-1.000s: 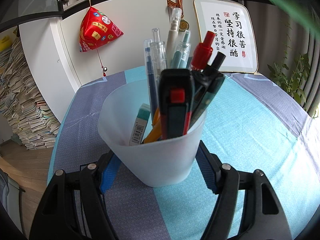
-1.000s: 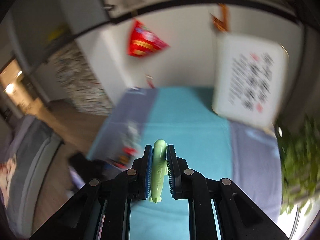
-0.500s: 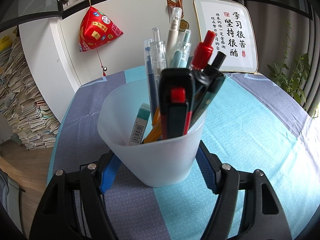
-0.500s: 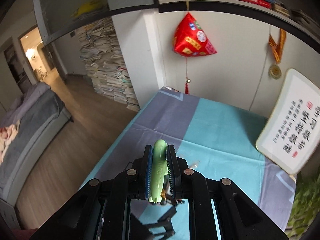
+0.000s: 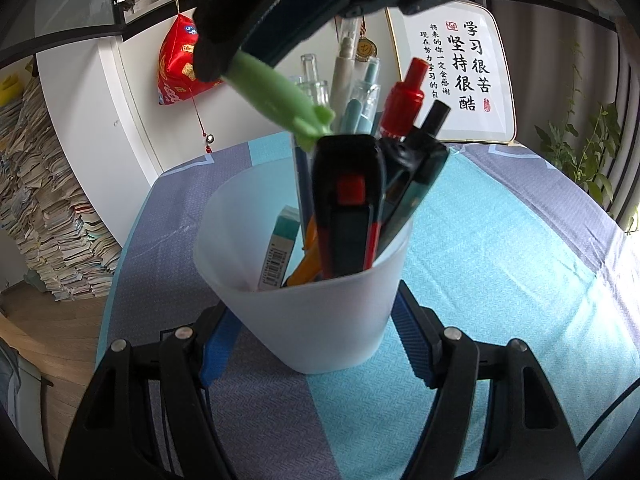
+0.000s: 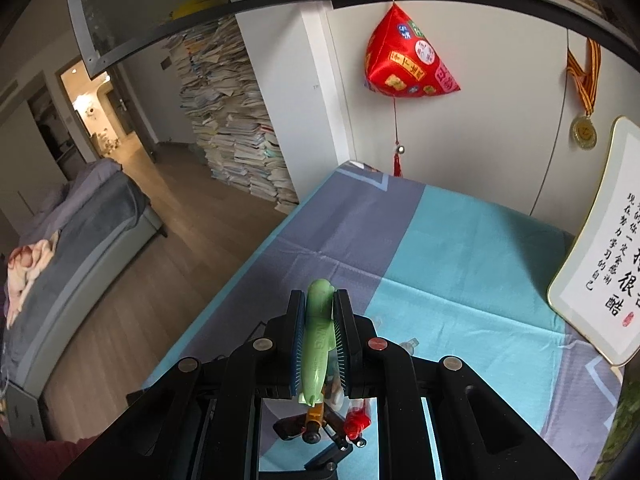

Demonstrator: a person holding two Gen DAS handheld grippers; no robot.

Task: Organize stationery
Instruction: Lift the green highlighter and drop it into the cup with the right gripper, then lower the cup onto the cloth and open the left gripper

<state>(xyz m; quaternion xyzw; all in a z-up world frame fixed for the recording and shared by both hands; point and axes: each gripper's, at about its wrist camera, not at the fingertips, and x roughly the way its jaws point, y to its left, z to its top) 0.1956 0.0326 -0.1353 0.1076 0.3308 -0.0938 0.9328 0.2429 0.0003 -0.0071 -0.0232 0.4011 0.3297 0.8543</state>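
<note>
Above the pen cup (image 5: 320, 320), gripped by the left gripper (image 5: 316, 344), the right gripper (image 6: 318, 320) pinches a green pen (image 6: 316, 344).

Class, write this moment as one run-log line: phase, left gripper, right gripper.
phase: lowering green pen toward cup | left gripper: around cup | right gripper: shut on green pen, above cup

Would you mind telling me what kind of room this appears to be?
Most likely a bedroom or study at home: a bed beside tall stacks of books, and a cloth-covered table with a framed calligraphy board.
</note>
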